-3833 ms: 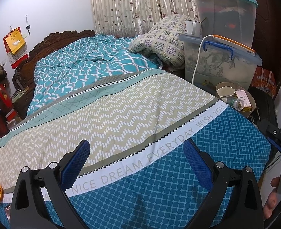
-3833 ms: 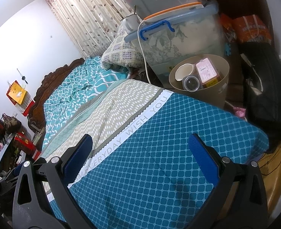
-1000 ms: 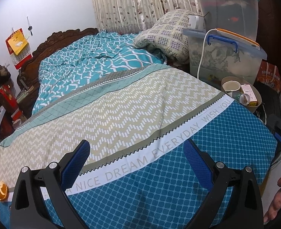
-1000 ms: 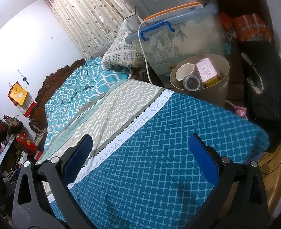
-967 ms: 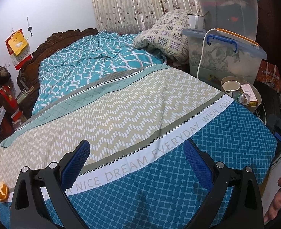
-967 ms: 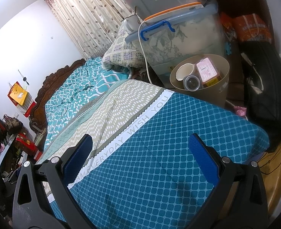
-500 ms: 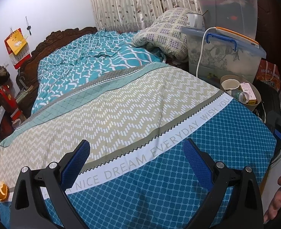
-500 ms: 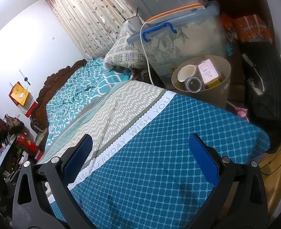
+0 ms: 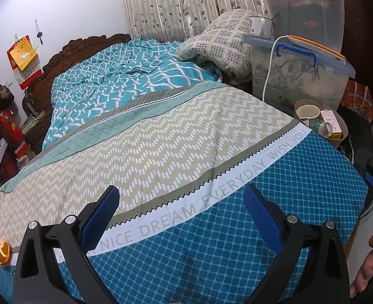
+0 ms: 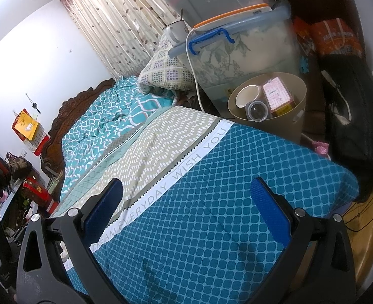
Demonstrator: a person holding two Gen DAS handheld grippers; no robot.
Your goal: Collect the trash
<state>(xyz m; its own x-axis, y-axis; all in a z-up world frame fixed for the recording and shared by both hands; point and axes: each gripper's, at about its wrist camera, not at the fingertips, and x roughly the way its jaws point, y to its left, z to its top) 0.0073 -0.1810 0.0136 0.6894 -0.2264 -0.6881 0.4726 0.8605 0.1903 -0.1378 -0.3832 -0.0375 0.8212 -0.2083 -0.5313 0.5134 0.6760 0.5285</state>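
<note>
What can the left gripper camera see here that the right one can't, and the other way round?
Only the left wrist view shows the orange peel at the bedspread's edge. Only the right wrist view shows the black bag beside the bin. Both show the bedspread, the tan bin already holding trash, and an open, empty hand-held gripper: left, right.

An orange peel (image 9: 1,251) — a small curled, ragged scrap — lies on the bedcover far left of the left gripper (image 9: 181,212). Ahead and to the right of the right gripper (image 10: 186,202) stands a tan trash bin (image 10: 291,124) — upright beside the bed, holding a paper cup (image 10: 247,96), a clear bottle (image 10: 257,111) and a pink-topped box (image 10: 277,93).
</note>
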